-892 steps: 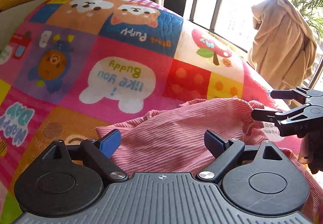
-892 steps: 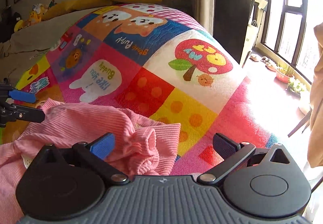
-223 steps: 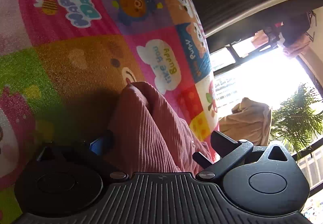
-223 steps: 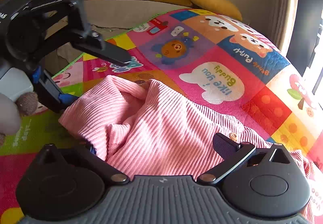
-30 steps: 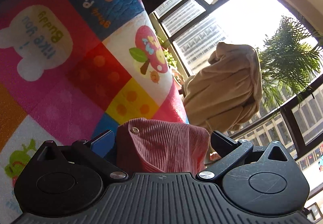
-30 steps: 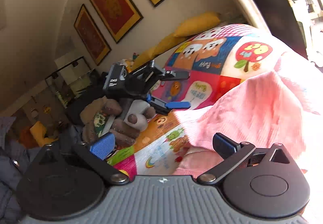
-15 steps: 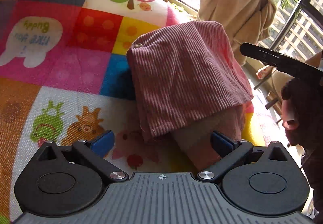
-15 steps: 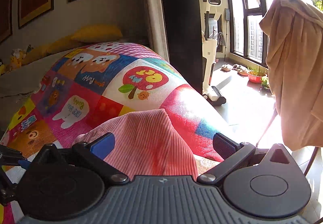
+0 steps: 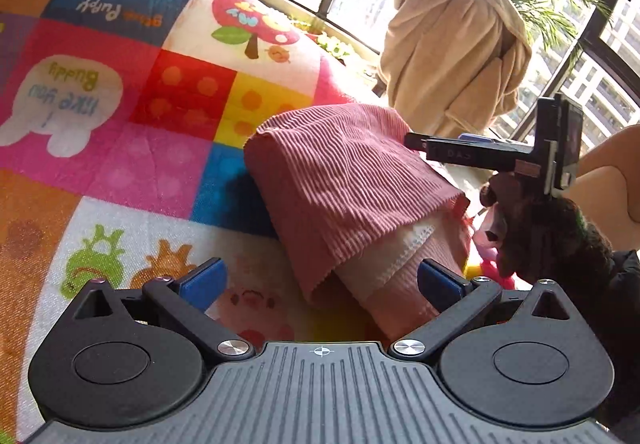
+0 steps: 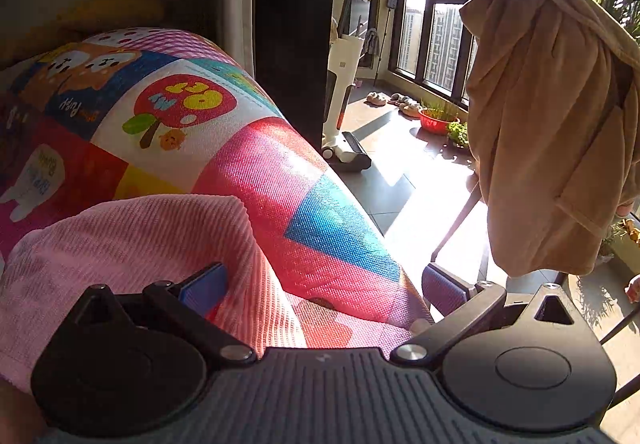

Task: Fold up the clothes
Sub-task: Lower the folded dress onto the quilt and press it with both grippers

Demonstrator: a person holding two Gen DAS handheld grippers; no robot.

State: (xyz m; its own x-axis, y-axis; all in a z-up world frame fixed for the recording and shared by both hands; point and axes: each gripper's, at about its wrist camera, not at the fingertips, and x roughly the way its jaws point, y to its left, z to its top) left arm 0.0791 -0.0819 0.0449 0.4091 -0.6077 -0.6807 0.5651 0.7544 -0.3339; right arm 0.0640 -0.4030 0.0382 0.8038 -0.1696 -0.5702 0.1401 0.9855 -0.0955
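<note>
Left jaws: left gripper (image 9: 318,280) stands wide apart, nothing between the blue pads; it holds nothing.
Right jaws: right gripper (image 10: 322,284) likewise spread, empty; its left pad lies against or just over the cloth, contact uncertain from this angle.
Task item: one folded pink ribbed-knit garment (image 9: 344,200) lies on the patchwork cartoon-print quilt (image 9: 120,112), directly ahead of the left jaws and slightly right of their centre line.
Long axis: runs from near-right to far-left of the left jaws; the open, layered end faces them.
Seen from right jaws: garment sits ahead-left, the quilt edge ahead.
Nearer hand: both close; the right sits over the garment's far right edge.
Count: garments being folded, one; grippers, two; quilts, one.
Beyond: one beige fleece robe (image 10: 552,116) draped well apart, ahead-right.
Judgement: fold appears complete.
</note>
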